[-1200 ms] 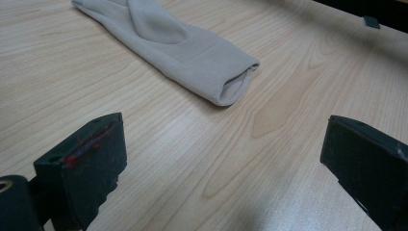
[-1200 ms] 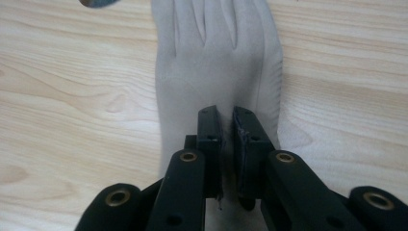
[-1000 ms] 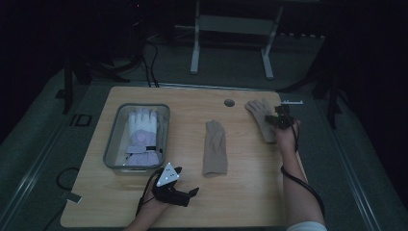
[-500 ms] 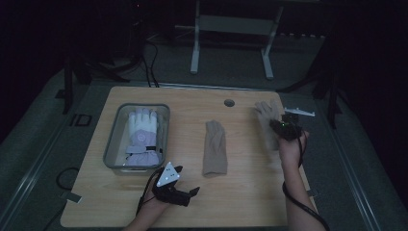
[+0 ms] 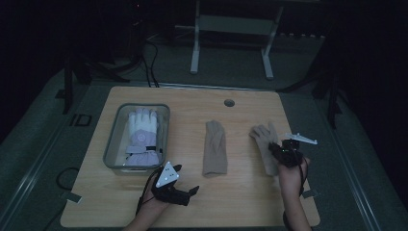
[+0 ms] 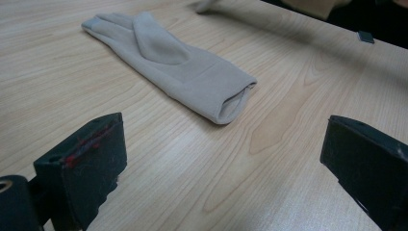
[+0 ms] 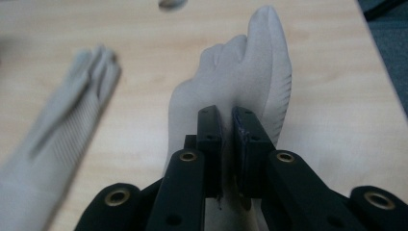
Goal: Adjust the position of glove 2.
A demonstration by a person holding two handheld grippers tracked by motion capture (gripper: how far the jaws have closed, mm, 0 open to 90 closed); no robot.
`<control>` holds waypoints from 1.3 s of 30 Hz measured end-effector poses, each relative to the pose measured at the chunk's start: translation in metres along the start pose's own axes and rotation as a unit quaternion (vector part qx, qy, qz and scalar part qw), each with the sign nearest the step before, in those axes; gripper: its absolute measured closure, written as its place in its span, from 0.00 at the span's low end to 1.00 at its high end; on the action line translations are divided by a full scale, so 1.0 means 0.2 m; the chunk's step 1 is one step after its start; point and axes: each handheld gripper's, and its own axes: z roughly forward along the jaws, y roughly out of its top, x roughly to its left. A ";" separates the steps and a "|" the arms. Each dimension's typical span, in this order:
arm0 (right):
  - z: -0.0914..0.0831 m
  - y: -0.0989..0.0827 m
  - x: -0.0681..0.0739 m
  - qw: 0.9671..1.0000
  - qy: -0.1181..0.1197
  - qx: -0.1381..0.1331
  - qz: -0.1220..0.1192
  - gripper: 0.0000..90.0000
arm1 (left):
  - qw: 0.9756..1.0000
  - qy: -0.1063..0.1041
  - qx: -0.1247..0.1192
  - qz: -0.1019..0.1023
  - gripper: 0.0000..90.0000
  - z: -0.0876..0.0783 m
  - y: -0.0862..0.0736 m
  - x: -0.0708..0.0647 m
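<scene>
— Dark room all round, lit only over the wooden table. Where do things lie, taking the middle glove as the mark?

— Middle beige glove lies flat at the table's centre, fingers pointing away from me, cuff toward me. Left of it sits a clear bin with a white glove inside. Right of it, a second beige glove, and that one is in my right tongs.

— How are the right tongs set?

— Jaws pressed nearly together on the second glove's fabric; the right gripper view has the cloth pinched between them, its fingers rising beyond the tips. The middle glove shows blurred off to the left in that view.

— And the left?

— My left tongs rest low near the table's front edge, on my side of the middle glove and a little left of its cuff, just in front of the bin's near wall. Jaws spread wide, nothing between them. In the left gripper view the middle glove's open cuff lies ahead between the jaws, well apart from both.

— Anything else on the board?

— A small round hole beyond the middle glove's fingertips.
</scene>
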 end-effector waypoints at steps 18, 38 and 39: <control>0.15 -0.19 -0.02 0.998 -0.002 0.059 -0.032 0.59 | 1.000 -0.004 0.000 0.001 0.03 0.01 -0.01 0.00; 0.21 -0.14 -0.10 0.987 0.030 0.081 -0.138 0.47 | 1.000 -0.024 0.002 0.004 0.03 0.02 -0.02 -0.01; 0.21 -0.14 -0.10 0.987 0.029 0.080 -0.135 0.48 | 1.000 -0.023 0.002 0.004 0.03 0.02 -0.02 -0.01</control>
